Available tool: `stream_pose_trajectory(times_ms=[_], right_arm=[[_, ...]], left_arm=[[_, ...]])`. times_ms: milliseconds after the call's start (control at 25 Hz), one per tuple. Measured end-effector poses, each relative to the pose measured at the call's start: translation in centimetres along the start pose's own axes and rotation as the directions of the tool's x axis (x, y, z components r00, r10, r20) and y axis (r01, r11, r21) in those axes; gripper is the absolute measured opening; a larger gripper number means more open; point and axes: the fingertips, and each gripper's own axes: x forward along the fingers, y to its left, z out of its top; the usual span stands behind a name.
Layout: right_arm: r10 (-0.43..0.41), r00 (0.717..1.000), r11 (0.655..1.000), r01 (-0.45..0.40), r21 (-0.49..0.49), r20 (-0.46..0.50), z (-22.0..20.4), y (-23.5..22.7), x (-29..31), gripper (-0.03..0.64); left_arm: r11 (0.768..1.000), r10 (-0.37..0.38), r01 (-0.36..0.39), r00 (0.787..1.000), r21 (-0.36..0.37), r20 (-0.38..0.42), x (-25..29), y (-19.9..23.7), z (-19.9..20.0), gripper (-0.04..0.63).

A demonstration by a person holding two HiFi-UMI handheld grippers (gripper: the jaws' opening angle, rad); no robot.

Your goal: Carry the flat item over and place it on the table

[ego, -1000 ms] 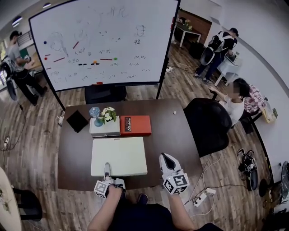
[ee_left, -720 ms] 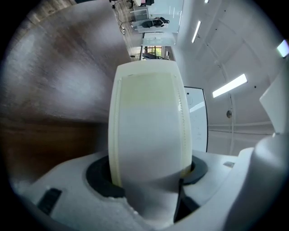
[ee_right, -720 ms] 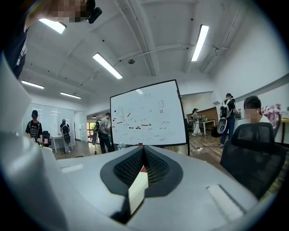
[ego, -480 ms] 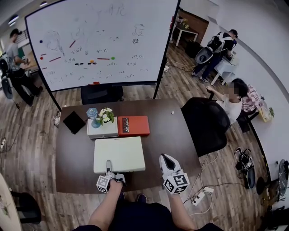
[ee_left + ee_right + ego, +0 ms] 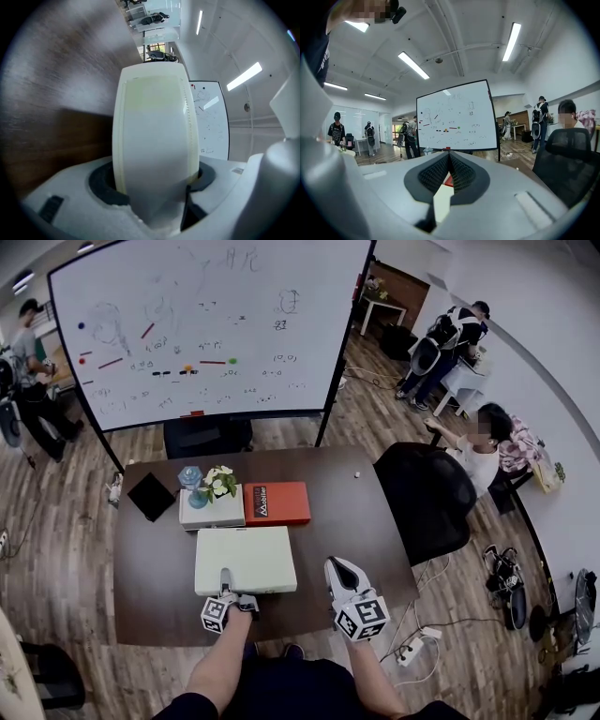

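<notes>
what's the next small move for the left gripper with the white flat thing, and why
Likely ease the left gripper straight down until the flat white item lies fully on the table, and only then open. Its jaws are clamped on the item's near edge, and the item is over the brown tabletop just in front of the red box. I cannot tell whether it rests flat.

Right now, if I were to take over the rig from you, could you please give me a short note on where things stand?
Left gripper: shut on the near edge of the flat white item.
Right gripper: shut, empty, to the right of the item over the near side of the table.
Item: level and low over the table, in front of the red box; I cannot tell whether it rests fully.
Done: item carried to the table.
Left: settle it flat, open the left jaws, draw back.
</notes>
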Motion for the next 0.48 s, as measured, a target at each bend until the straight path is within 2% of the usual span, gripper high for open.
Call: stream_pose_trajectory(times_ms=[480], right_arm=[[-0.004, 1.000, 1.000, 0.004, -0.023, 0.019, 1.5, -0.2, 2.8, 0.009]], left_arm=[[0.999, -0.011, 0.010, 1.000, -0.032, -0.008, 1.5, 0.7, 0.3, 0.309]])
